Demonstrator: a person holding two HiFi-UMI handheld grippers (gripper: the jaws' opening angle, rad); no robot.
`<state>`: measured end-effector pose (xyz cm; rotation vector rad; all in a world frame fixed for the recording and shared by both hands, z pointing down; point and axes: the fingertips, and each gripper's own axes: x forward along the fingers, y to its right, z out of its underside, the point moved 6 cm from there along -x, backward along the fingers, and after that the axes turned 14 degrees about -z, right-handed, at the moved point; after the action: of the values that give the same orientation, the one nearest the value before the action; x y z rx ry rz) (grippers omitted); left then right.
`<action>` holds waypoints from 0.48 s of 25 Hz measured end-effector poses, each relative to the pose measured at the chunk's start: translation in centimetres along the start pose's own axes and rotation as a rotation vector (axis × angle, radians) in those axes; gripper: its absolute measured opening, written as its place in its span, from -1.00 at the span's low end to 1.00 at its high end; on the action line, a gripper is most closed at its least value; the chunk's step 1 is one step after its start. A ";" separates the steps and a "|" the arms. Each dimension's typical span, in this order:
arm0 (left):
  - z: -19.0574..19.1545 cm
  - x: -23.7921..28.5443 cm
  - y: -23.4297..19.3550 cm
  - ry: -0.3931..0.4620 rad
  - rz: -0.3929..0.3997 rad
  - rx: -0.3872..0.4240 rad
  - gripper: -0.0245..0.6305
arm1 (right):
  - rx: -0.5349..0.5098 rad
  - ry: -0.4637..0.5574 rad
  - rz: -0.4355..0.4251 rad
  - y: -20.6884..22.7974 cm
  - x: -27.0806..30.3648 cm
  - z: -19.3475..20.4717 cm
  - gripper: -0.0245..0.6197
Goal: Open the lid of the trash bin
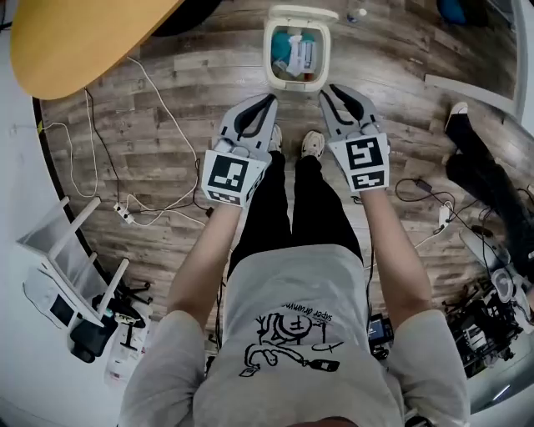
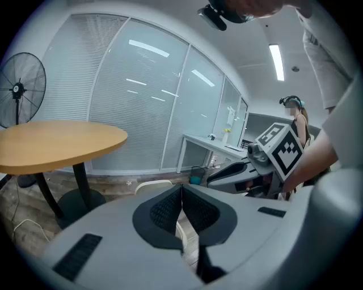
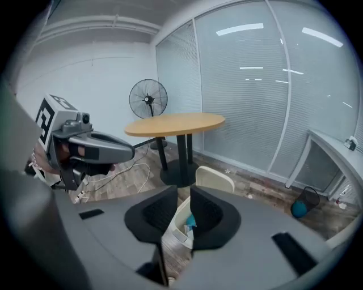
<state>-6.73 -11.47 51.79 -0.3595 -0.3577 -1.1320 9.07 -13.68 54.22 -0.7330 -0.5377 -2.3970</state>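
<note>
The cream trash bin (image 1: 272, 52) stands on the wood floor just beyond the person's feet. Its lid (image 1: 302, 12) is tipped back and rubbish shows inside. Both grippers hang in the air above the floor, short of the bin and apart from it. My left gripper (image 1: 265, 102) has its pads (image 2: 170, 207) closed against each other with nothing in them. My right gripper (image 1: 332, 90) keeps a narrow empty gap between its pads (image 3: 207, 214); through that gap the bin (image 3: 180, 224) and its raised lid (image 3: 214, 179) show below.
A round wooden table (image 1: 75, 33) on a black pedestal stands left of the bin, with cables (image 1: 125, 125) trailing over the floor. A white rack (image 1: 67, 250) is at lower left. Another person's legs (image 1: 476, 158) and gear are at right. A fan (image 3: 148, 99) stands behind the table.
</note>
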 end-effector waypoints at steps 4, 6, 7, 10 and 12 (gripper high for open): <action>-3.7 -2.0 0.5 0.021 0.001 -0.031 -0.86 | 0.022 0.067 0.014 -0.8 -3.5 -3.7 -0.71; -5.4 -2.8 0.9 0.039 0.009 -0.045 -0.86 | 0.024 0.102 0.023 -1.2 -5.1 -5.5 -0.71; -6.3 -3.2 1.2 0.049 0.012 -0.047 -0.86 | 0.023 0.118 0.028 -1.5 -5.9 -6.3 -0.71; -8.9 -4.6 1.8 0.072 0.019 -0.043 -0.86 | 0.024 0.159 0.034 -2.3 -8.2 -8.9 -0.72; -10.5 -5.6 2.2 0.083 0.023 -0.044 -0.86 | 0.022 0.181 0.038 -2.7 -9.7 -10.4 -0.72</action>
<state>-5.84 -10.91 39.72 -0.3538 -0.2553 -1.1296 10.13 -13.09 39.81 -0.5061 -0.4708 -2.3884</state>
